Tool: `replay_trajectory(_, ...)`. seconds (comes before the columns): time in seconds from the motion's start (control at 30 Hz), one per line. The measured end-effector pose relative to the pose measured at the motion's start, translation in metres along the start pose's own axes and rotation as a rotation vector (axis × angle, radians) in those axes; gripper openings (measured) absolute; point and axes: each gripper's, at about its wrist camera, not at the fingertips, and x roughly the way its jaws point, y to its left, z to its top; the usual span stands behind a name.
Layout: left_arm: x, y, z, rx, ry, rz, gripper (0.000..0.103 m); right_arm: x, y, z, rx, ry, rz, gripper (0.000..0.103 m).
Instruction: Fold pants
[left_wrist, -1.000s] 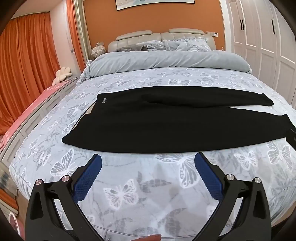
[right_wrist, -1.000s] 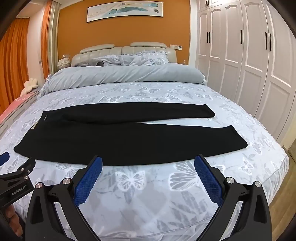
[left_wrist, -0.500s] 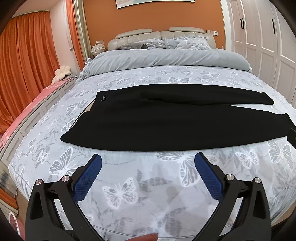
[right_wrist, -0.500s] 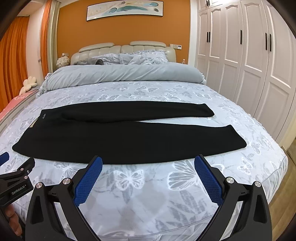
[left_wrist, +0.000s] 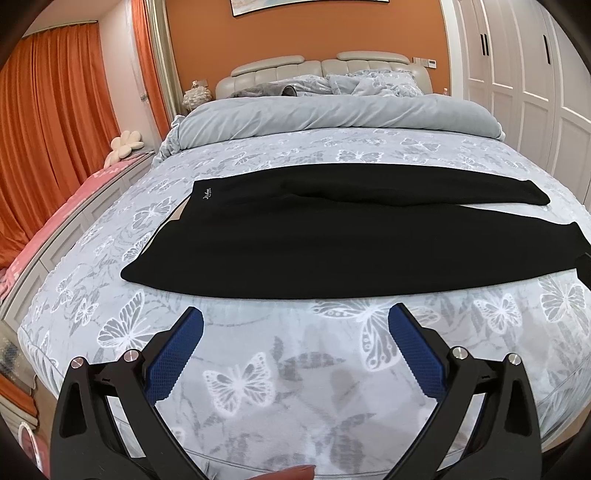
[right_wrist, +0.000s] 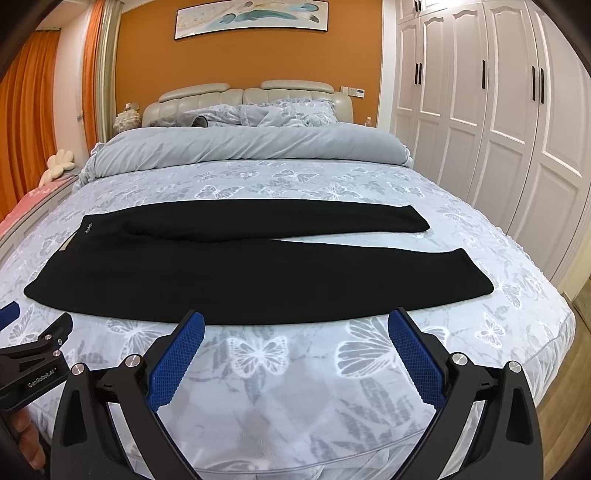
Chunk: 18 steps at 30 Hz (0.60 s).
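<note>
Only readable thing is "GenRobot.AI" in white on the black body of the left tool (right_wrist: 35, 373), sitting at about 8 o'clock in the right wrist view. The pants (left_wrist: 332, 236) have a tiny white script logo at the waistband corner, too small to read.

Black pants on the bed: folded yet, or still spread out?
Spread flat: the black pants lie full length across the bed, both legs apart, no fold.

Both grippers (left_wrist: 295, 319) (right_wrist: 295, 321) agape (empty)
</note>
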Motion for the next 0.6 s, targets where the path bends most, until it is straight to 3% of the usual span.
replay_trajectory(0.6, 0.0044, 0.0031, -0.0016, 0.002, 0.003, -0.001, 0.098, 0.0013, 0.0032, -0.0012, -0.005, 0.004, 0.004, 0.098)
